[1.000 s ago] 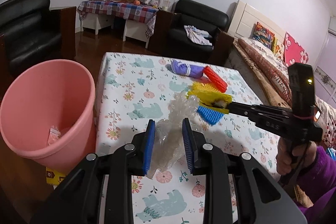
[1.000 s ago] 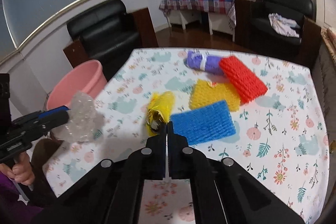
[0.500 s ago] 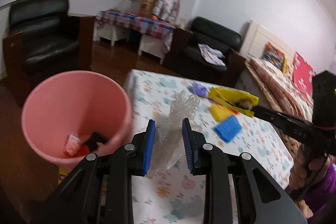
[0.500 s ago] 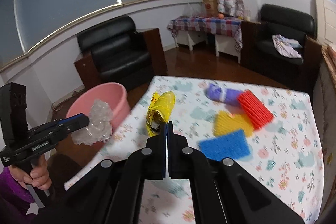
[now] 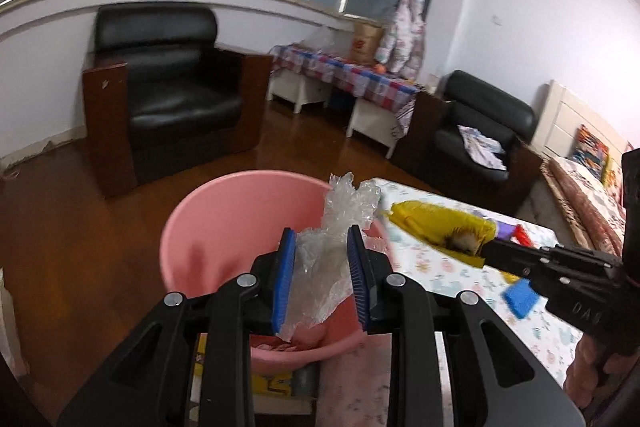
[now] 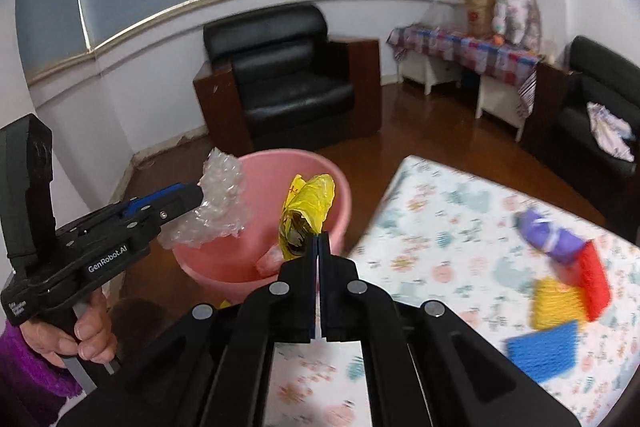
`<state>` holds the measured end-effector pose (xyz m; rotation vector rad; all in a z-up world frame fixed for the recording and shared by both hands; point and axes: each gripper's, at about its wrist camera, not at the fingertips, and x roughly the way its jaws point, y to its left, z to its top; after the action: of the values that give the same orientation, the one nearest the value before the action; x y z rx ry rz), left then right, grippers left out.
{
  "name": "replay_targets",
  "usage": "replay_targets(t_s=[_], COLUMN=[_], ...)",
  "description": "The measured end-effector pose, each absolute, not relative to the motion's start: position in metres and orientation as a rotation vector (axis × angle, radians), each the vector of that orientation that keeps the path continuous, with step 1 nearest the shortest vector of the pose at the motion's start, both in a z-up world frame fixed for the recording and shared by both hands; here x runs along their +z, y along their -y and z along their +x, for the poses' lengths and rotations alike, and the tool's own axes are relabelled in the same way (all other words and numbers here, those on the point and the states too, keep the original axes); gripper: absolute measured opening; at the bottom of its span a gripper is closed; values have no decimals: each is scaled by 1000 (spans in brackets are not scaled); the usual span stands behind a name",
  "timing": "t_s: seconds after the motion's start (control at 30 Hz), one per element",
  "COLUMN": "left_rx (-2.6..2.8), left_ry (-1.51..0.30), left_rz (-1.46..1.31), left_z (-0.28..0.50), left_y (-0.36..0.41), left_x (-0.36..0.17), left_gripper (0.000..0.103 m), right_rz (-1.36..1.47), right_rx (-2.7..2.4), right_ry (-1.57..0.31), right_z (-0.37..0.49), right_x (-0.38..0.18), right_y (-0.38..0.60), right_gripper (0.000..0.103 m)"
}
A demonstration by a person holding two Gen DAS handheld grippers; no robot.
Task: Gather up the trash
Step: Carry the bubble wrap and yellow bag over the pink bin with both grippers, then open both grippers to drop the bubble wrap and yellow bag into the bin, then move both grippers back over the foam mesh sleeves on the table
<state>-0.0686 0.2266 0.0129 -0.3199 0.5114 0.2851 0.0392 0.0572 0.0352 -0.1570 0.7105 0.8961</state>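
I see crumpled clear plastic wrap (image 5: 332,247) pinched upright above the pink bin (image 5: 224,211). A yellow wrapper (image 6: 306,213), crinkled with a dark opening, is clamped over the bin's rim. Scraps lie inside.

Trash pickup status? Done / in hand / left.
Done: some scraps already lie in the pink bin. In hand: left gripper holds clear plastic wrap over the bin; right gripper is shut on a yellow wrapper near the rim. Left: release both. The table shows only sponges and a purple roll.
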Motion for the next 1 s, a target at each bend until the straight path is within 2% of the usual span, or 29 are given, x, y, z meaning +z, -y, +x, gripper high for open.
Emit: replay_targets(t_s=[0.27,0.33,0.37,0.43,0.47,0.73,1.0], left_rx=[341,335,332,329,323,281,193], left_ry=[-548,-564,-566,-568,-569,-553,-554], left_rz=[-346,-370,-381,-393,-398,-379,-359], left_z=[-61,-58,-61,-61,-62,-67,-61], left_y=[-256,-261,-264,-269,-271,-259,-226], left_x=[-5,-8,-9,-10,-10,-5,8], left_gripper=[30,43,45,48,48,49,49], right_rz=[-176,-177,-182,-179,-174,-171,-139], right_rx=[904,909,907,911,912,900,819], right_ry=[-791,-816,-822,-827,-828,-803,-817], right_z=[47,50,51,51,51,44,43], right_x=[10,4,1,-2,-3,-1,-2], right_y=[-109,-117,-119,-122,-121,-106,-57], right_gripper=[2,14,17,33,35,45,46])
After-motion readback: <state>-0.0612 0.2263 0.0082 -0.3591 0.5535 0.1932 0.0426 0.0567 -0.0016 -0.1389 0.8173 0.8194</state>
